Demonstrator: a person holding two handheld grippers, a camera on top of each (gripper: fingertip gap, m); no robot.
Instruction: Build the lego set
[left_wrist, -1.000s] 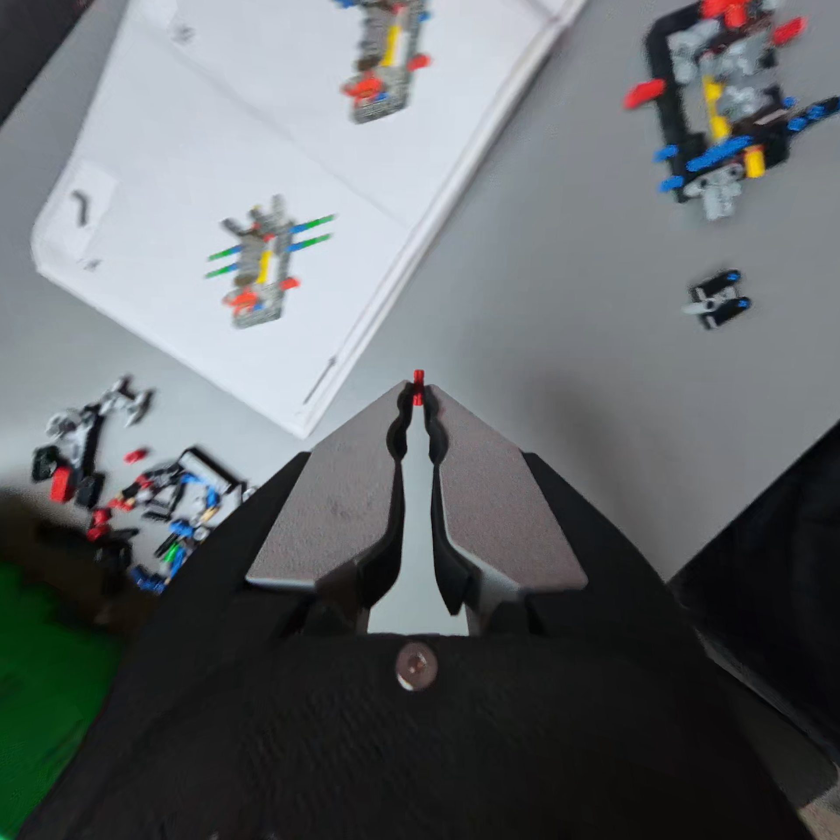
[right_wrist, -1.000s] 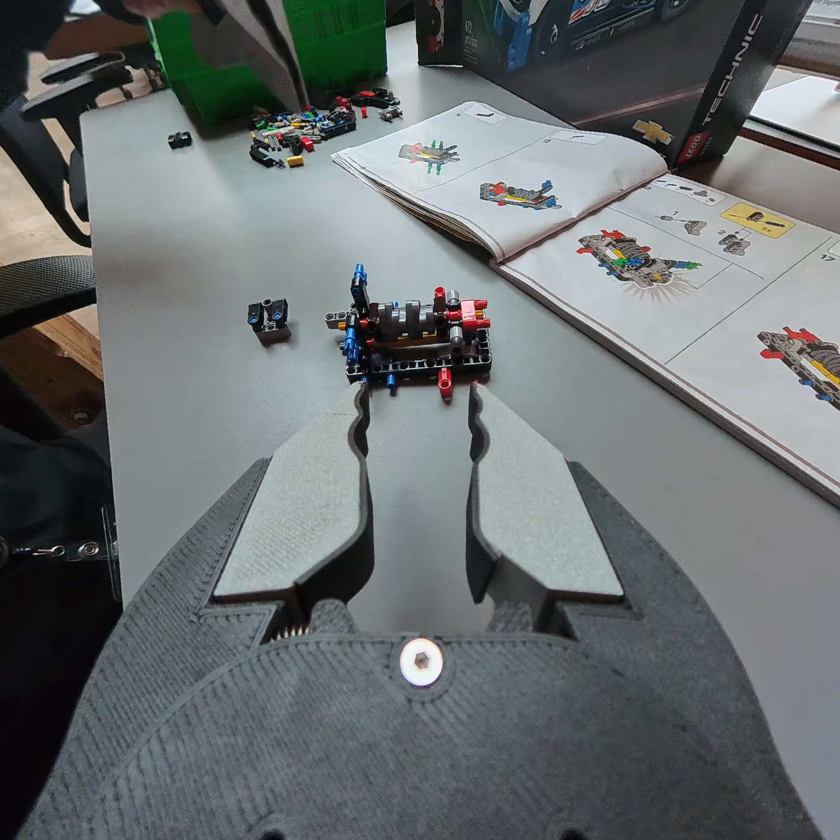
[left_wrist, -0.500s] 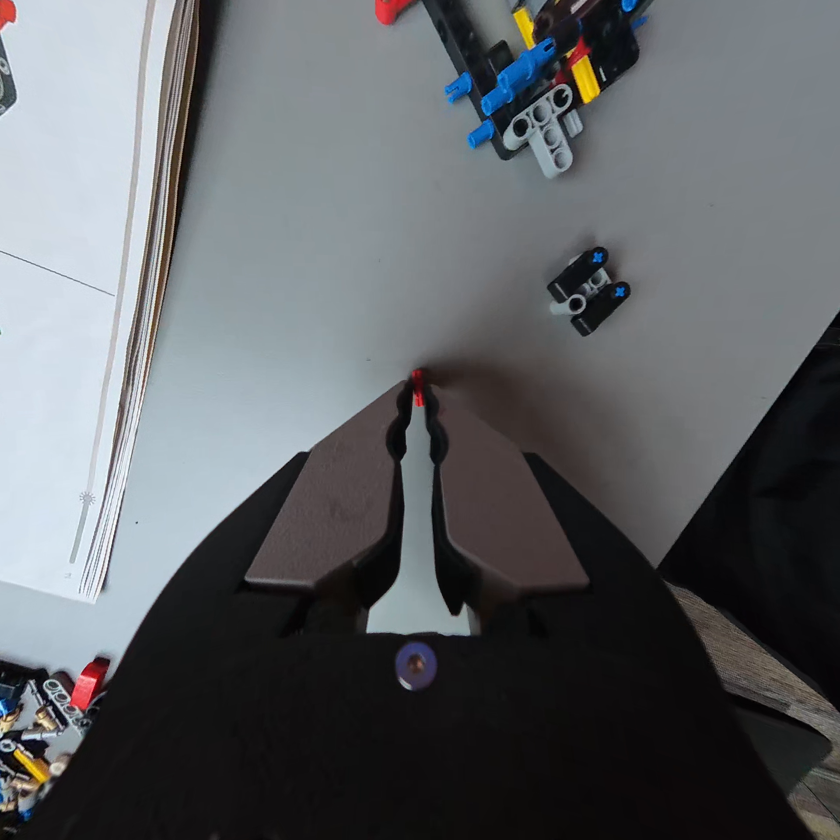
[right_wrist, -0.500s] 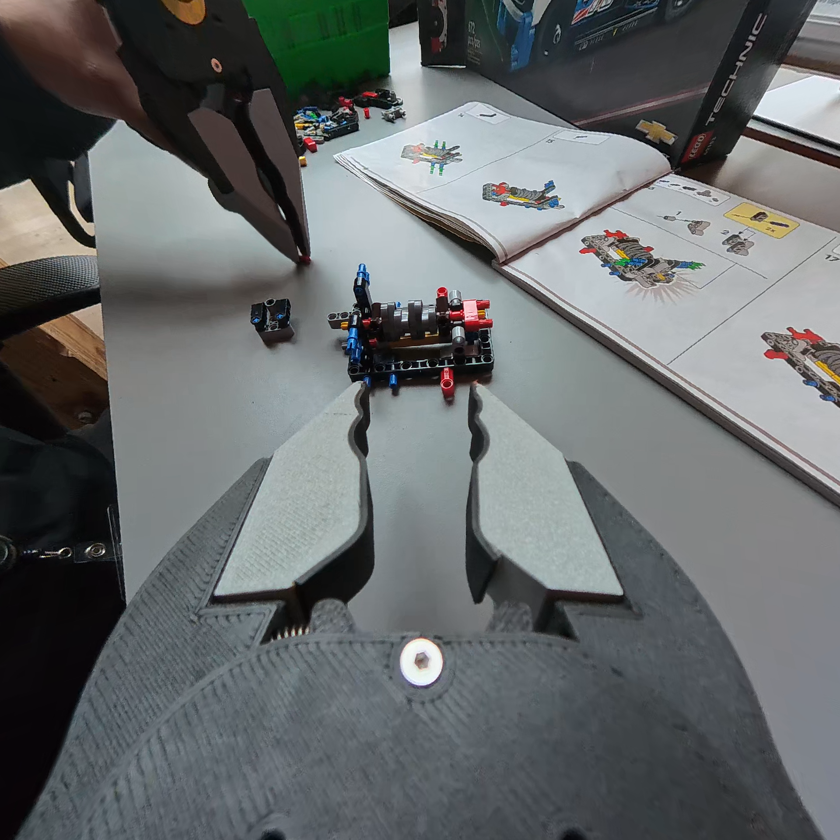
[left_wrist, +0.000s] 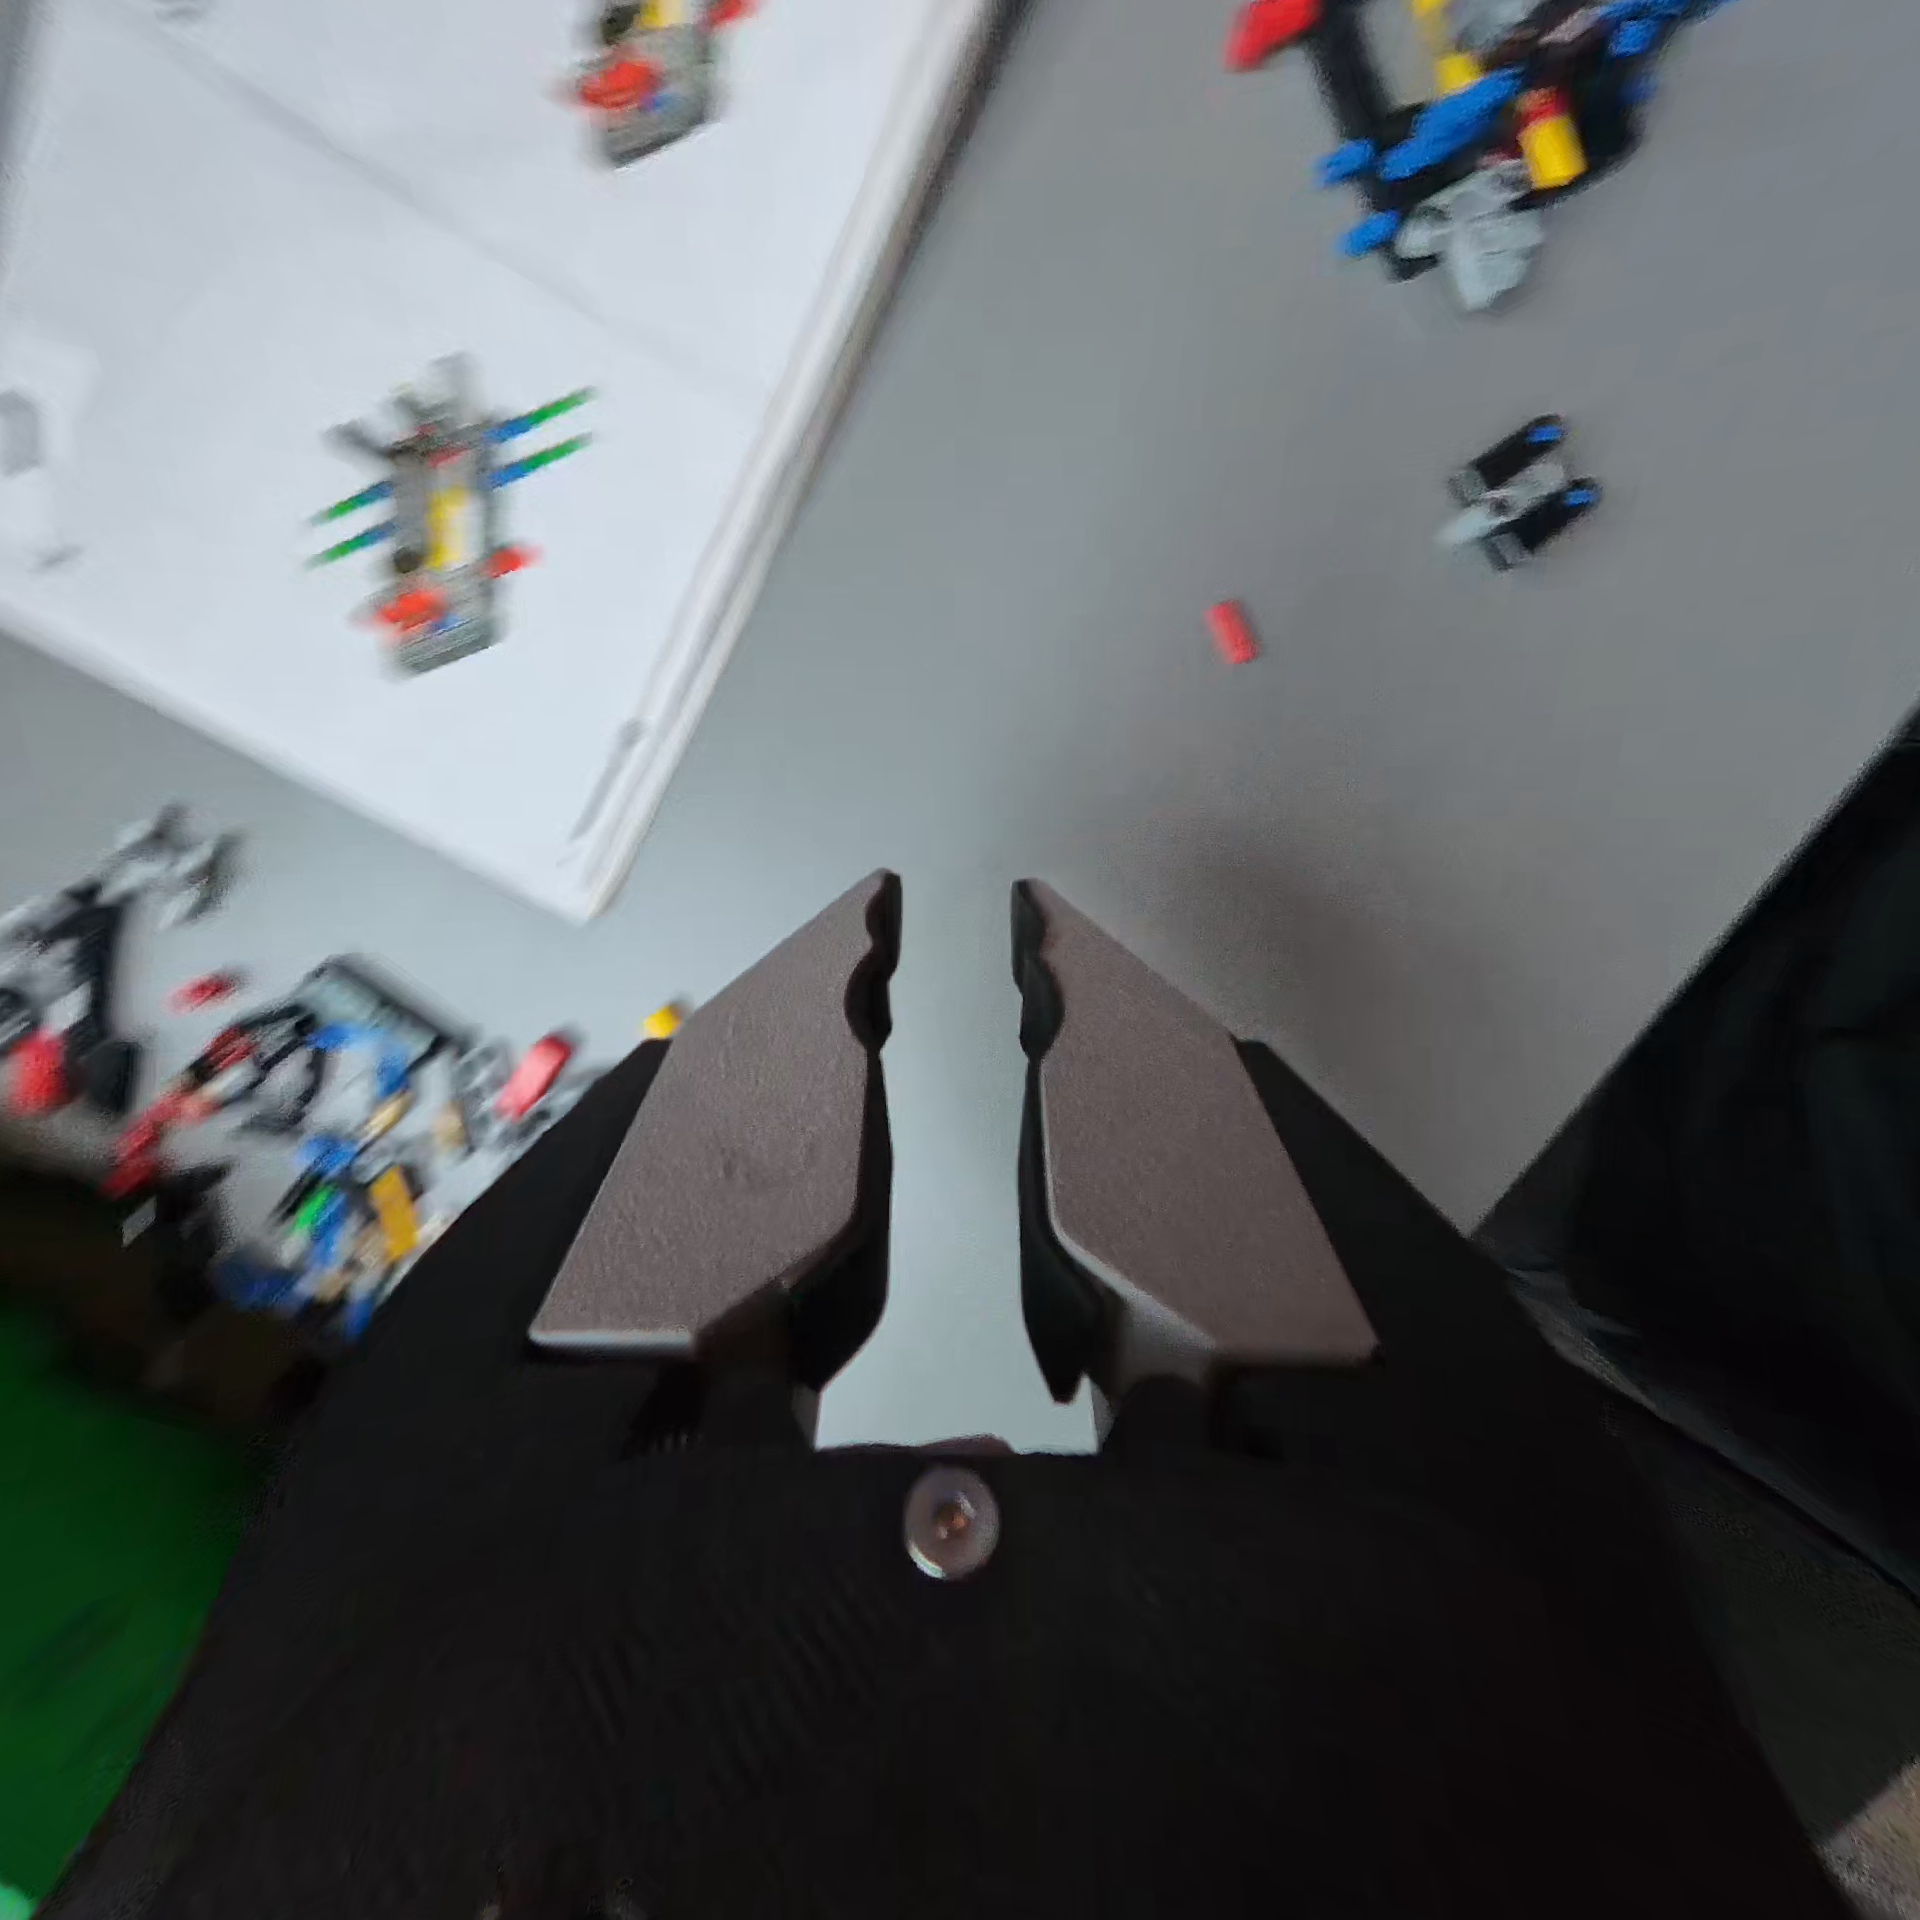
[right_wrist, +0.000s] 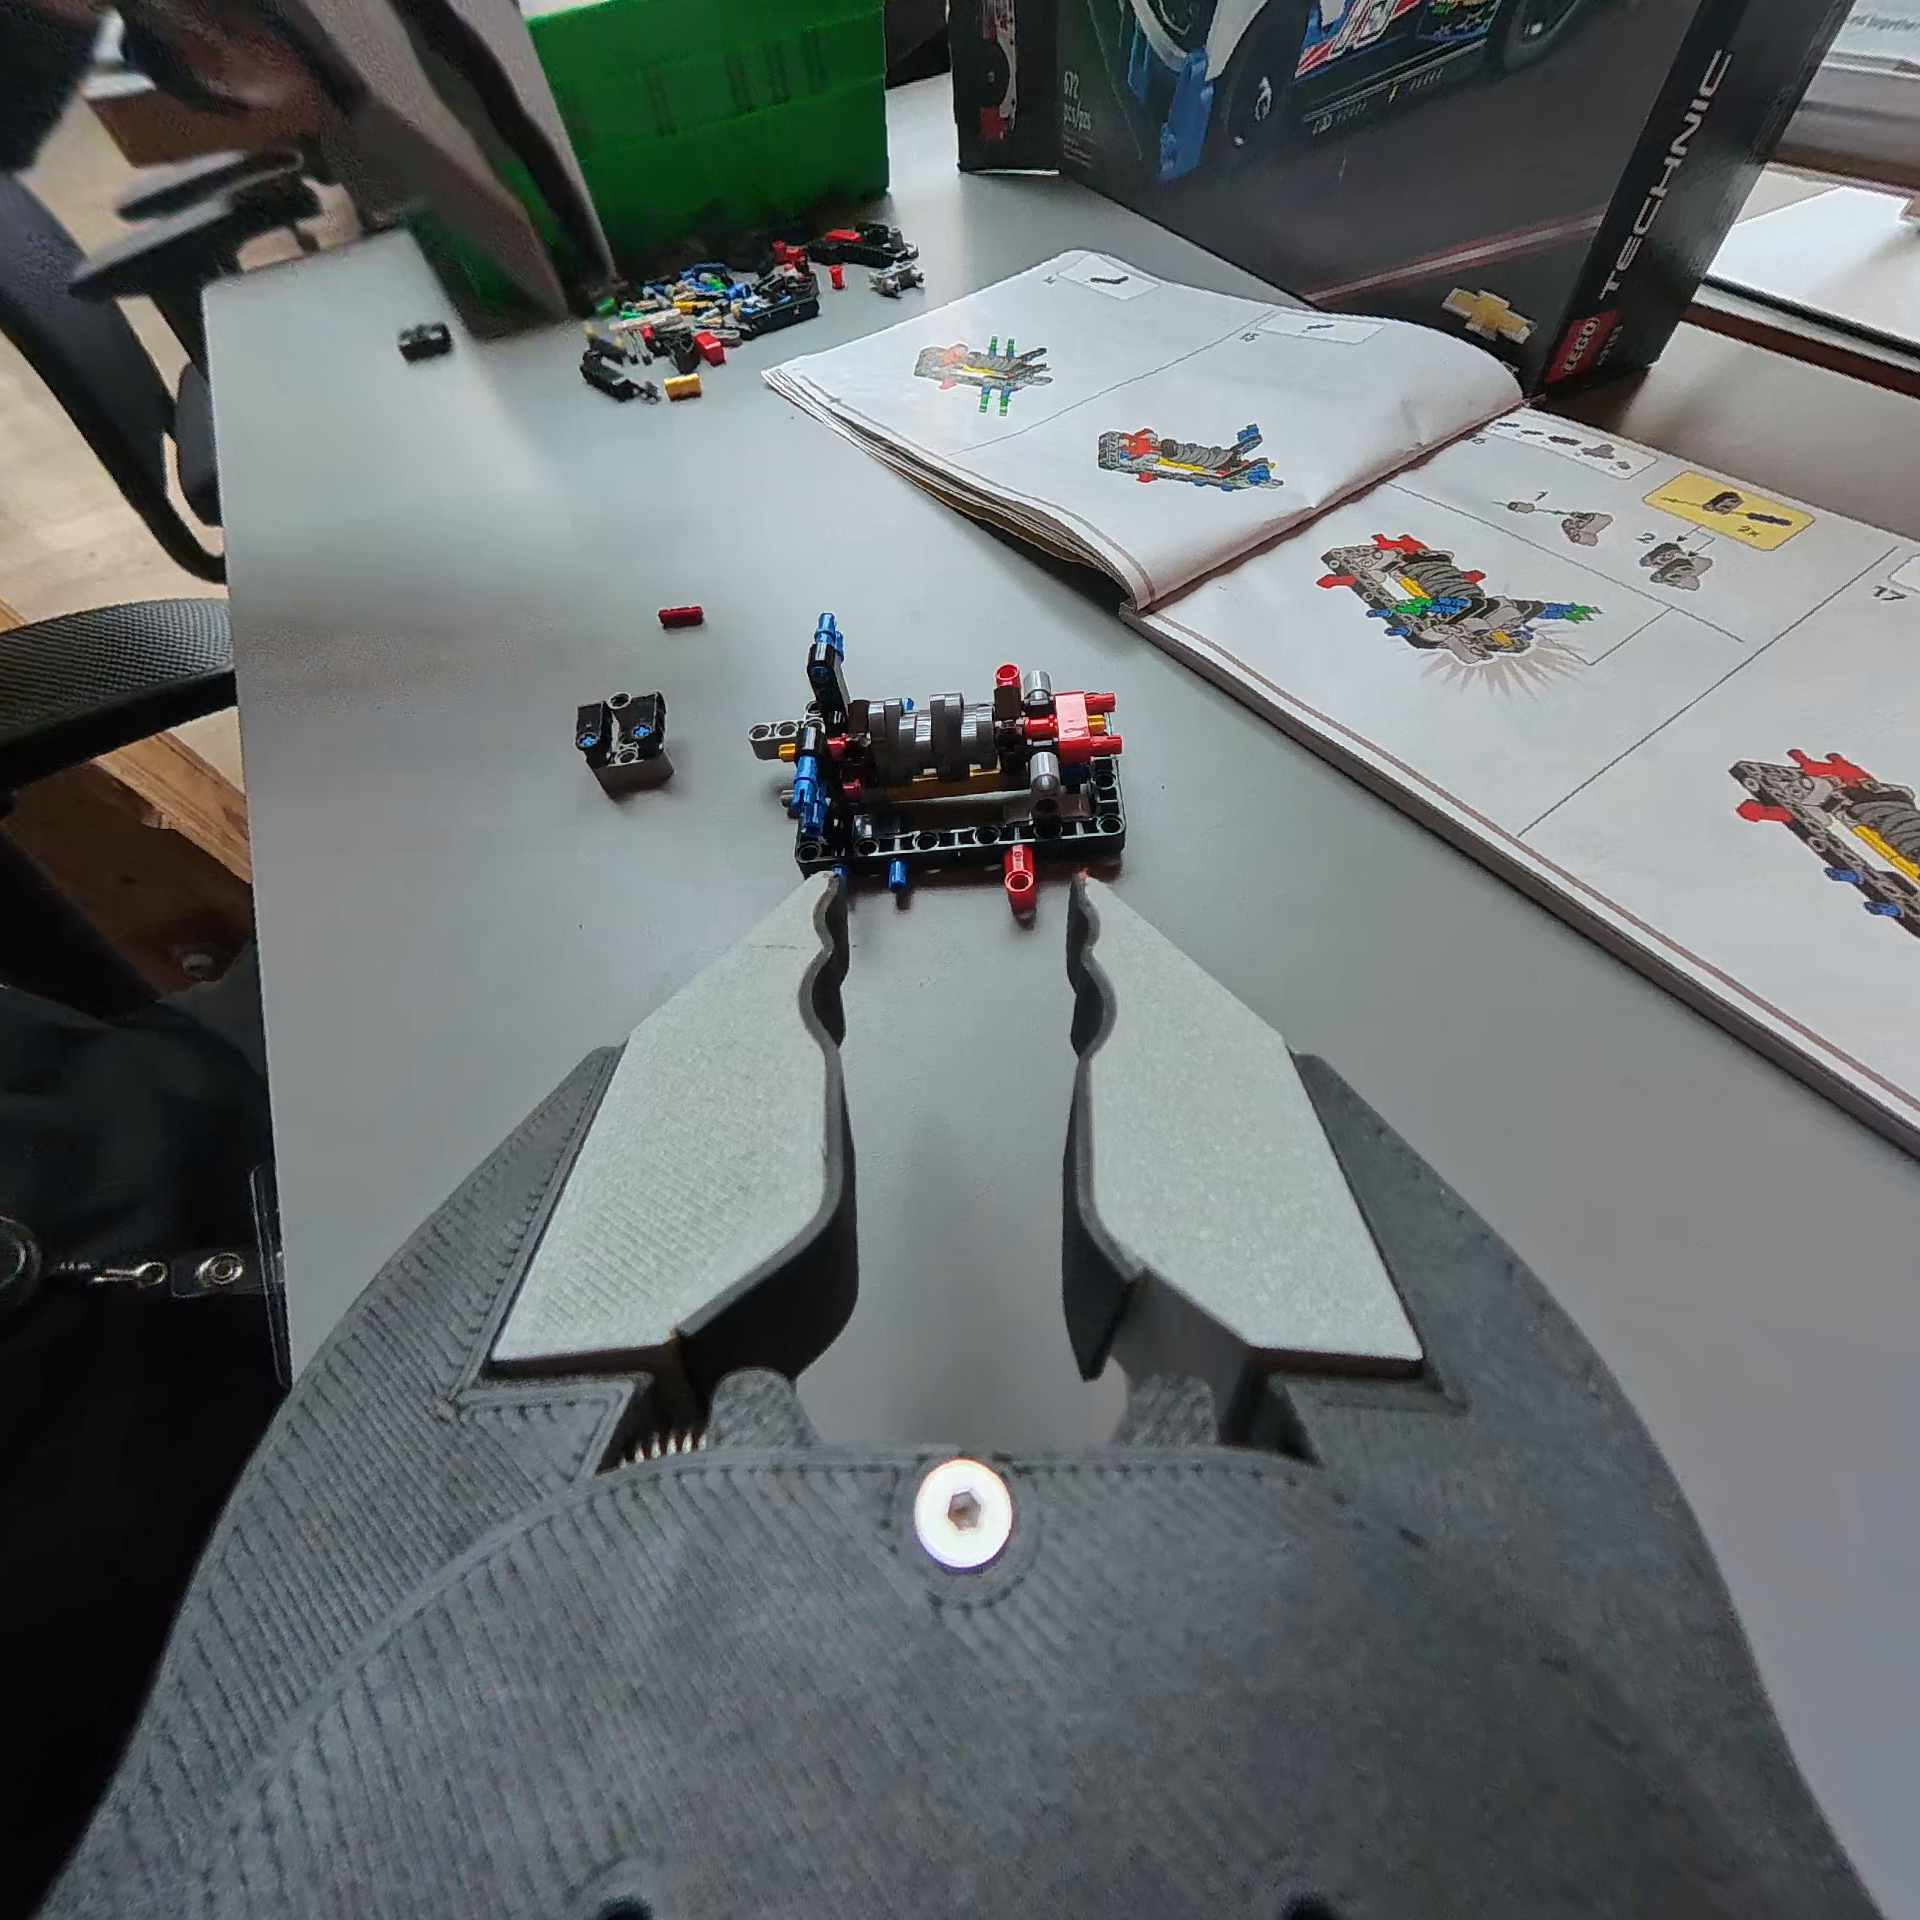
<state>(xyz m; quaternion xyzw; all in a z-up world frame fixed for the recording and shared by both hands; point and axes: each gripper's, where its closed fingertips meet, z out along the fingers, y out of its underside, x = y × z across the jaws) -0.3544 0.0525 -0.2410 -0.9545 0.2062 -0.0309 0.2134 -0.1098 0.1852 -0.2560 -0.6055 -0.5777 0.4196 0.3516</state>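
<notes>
Right wrist view shows our right hand-held gripper (right_wrist: 956, 894) low over the grey desk (right_wrist: 416, 499), its jaws spread apart and empty, the tips just short of the half-built lego model (right_wrist: 956, 769). We take that model as our landmark. It sits on a black frame with grey gears, red parts at one end and blue pins at the other. Just left of the model stands a small black and grey block (right_wrist: 623, 740) with blue pins, apart from it. Beyond that block, farther from us than the model, a small red pin (right_wrist: 681, 616) lies alone on the desk. Right of the model lies the open instruction booklet (right_wrist: 1195, 416), and behind the booklet stands the dark box (right_wrist: 1455, 156). Far behind the model, a heap of loose pieces (right_wrist: 717, 312) lies in front of a green bin (right_wrist: 717, 114).

Left wrist view is blurred. Our left hand-held gripper (left_wrist: 956, 899) hangs above the desk with its jaws parted and nothing between them. The red pin (left_wrist: 1230, 632) lies on the desk ahead of its tips, nearer to us than the small block (left_wrist: 1517, 499) and the model (left_wrist: 1455, 135).
</notes>
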